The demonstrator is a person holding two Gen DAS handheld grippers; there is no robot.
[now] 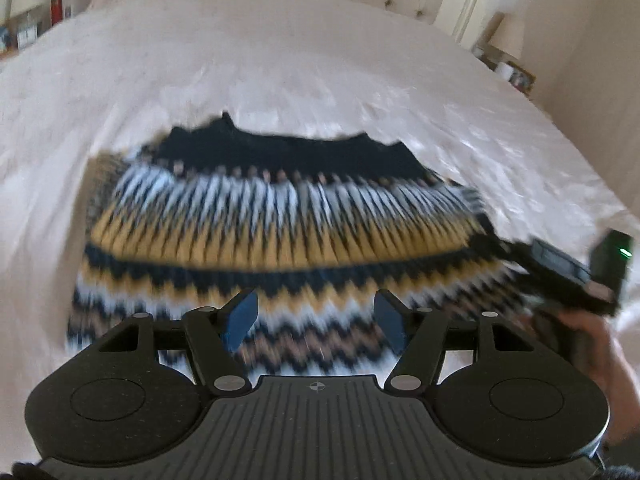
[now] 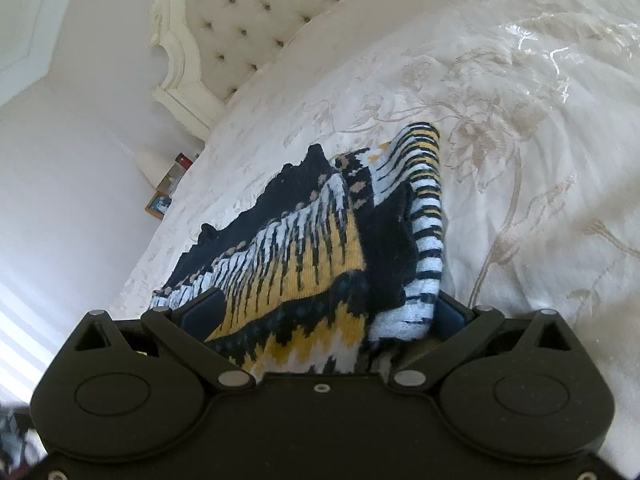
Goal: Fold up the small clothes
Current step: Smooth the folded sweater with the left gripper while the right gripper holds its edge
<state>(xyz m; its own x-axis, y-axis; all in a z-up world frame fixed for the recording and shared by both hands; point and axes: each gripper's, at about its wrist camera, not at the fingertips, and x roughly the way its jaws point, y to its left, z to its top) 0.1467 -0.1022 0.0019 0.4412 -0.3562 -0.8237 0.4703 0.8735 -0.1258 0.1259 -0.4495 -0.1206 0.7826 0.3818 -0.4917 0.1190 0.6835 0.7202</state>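
A cream bedspread (image 2: 500, 128) with a floral weave covers the bed, a tufted headboard (image 2: 248, 20) rising at its far end, and beside the headboard a nightstand holds a lamp (image 2: 152, 164), bottles and a small framed picture (image 2: 159, 204).

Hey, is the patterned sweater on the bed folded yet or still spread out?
Partly folded: the sweater has its striped side doubled over the body, bunched between the right gripper's fingers.
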